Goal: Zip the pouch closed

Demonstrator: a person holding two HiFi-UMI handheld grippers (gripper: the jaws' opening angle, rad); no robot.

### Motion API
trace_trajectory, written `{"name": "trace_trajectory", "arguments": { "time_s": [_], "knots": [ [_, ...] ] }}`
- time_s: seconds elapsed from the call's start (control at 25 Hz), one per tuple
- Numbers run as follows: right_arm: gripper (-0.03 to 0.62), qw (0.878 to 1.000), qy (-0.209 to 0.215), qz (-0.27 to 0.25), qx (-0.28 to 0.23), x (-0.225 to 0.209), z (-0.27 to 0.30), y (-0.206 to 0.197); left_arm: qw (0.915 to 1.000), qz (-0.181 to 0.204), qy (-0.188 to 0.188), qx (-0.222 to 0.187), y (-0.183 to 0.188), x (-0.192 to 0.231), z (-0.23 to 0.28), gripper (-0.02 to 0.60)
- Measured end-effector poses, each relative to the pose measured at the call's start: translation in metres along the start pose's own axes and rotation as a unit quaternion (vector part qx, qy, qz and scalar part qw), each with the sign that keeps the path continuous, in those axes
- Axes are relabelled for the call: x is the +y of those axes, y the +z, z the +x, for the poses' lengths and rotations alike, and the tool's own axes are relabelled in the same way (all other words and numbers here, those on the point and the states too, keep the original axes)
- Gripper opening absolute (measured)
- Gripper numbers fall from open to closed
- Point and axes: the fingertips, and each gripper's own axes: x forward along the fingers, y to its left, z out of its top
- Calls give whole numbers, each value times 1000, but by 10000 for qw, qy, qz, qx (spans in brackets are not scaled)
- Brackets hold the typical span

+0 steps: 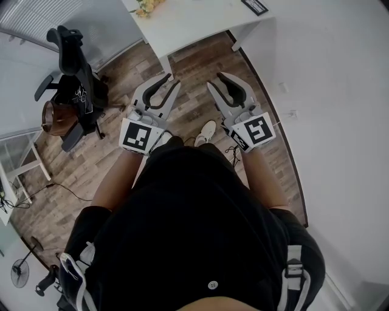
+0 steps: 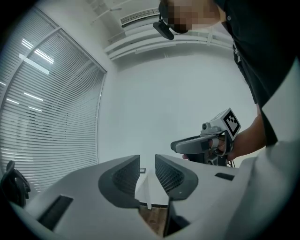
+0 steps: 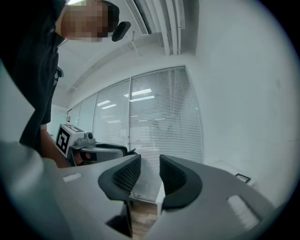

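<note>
- Left gripper (image 1: pixel 173 81): we see it held level in front of the person's body, above the wooden floor (image 1: pixel 194 112). Its jaws stand a narrow gap apart, and nothing lies between them.
- Right gripper (image 1: pixel 216 79): it is held just to the right of the other, near it but not touching. Its jaws are likewise narrowly parted and empty.
- Marker cubes (image 1: pixel 141 136): one sits at the near end of each gripper, close to the person's black shirt (image 1: pixel 194 225).
- Pouch: we find it in none of the three views.
- White table (image 1: pixel 200 27): it stands on the far side, beyond the jaw tips, and a small dark frame (image 1: pixel 254 6) lies at its right end.
- Black office chair (image 1: pixel 73 79): it stands on the floor at far left, well apart from both grippers.
- White shoe (image 1: pixel 206 130): it rests on the floor, seen between the two grippers.
- Window blinds (image 2: pixel 42 122): they fill the left of the left gripper view.
</note>
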Motion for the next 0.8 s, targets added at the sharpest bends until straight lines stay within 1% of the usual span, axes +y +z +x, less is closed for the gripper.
{"name": "trace_trajectory", "arguments": {
  "time_s": [0.2, 0.4, 0.48, 0.8],
  "knots": [
    [178, 10000, 10, -23, 46, -5, 3, 1, 10000, -71, 48, -15, 1, 7, 5, 178],
    [241, 10000, -37, 61, 54, -17, 5, -2, 10000, -33, 40, 42, -3, 10, 13, 233],
    [266, 10000, -35, 17, 87, -22, 6, -2, 10000, -34, 33, 70, -4, 11, 18, 254],
    [295, 9999, -23, 16, 155, -44, 6, -7, 9999, -116, -12, -15, -3, 7, 41, 276]
  ]
}}
